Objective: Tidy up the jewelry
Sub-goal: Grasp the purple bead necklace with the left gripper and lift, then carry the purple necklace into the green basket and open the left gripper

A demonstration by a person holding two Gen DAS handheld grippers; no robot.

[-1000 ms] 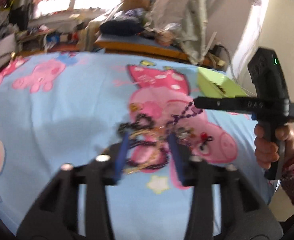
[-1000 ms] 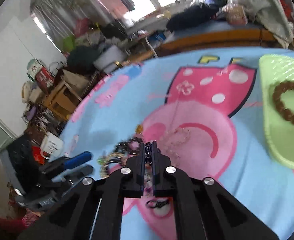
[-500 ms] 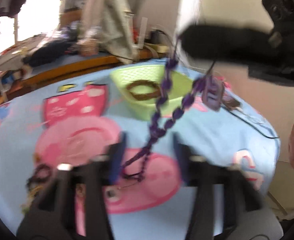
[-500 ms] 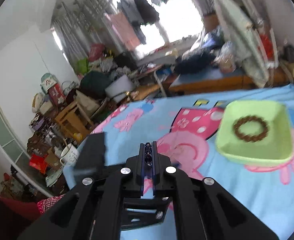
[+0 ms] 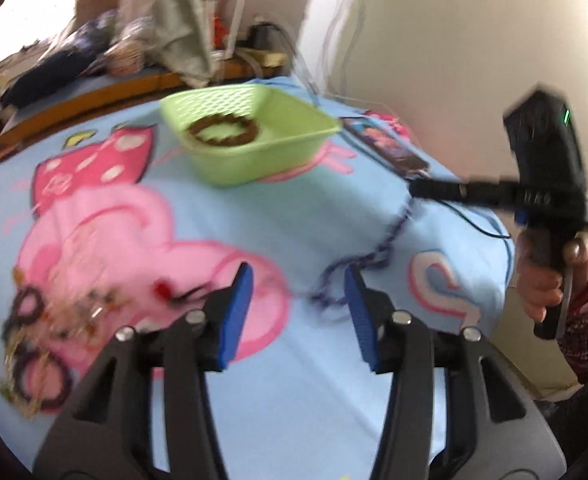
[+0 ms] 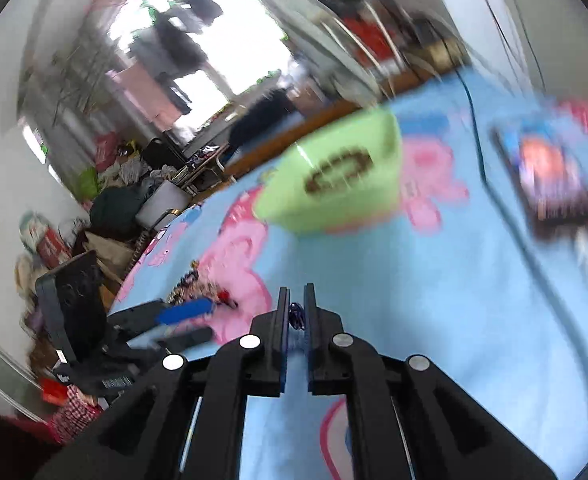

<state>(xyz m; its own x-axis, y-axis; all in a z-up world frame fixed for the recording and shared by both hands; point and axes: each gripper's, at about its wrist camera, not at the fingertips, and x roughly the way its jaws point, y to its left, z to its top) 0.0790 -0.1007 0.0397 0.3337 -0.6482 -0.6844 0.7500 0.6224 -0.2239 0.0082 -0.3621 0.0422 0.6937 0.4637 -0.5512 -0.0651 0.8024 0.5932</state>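
A purple bead necklace (image 5: 392, 236) hangs from my right gripper (image 5: 414, 190) at the right of the left wrist view, and its lower end trails on the blue cartoon blanket (image 5: 294, 216). In the right wrist view my right gripper (image 6: 296, 296) is shut, with a purple bead (image 6: 296, 315) pinched between the pads. My left gripper (image 5: 298, 280) has its blue pads apart and its jaws are opening. The necklace's tail lies just past them, untouched. Behind stands a green basket (image 5: 294, 120) holding a brown bead bracelet (image 5: 222, 130).
A tangled pile of jewelry (image 5: 42, 332) lies on the blanket at the left. A phone (image 5: 390, 148) with a black cable lies right of the basket, near the blanket's edge. A hand (image 5: 546, 280) holds the right gripper's handle. Furniture and clutter stand beyond the bed.
The right gripper has lifted the purple necklace out of the pile and carried it right, past the basket. The left gripper has swung right after it, leaving the pile at the left.
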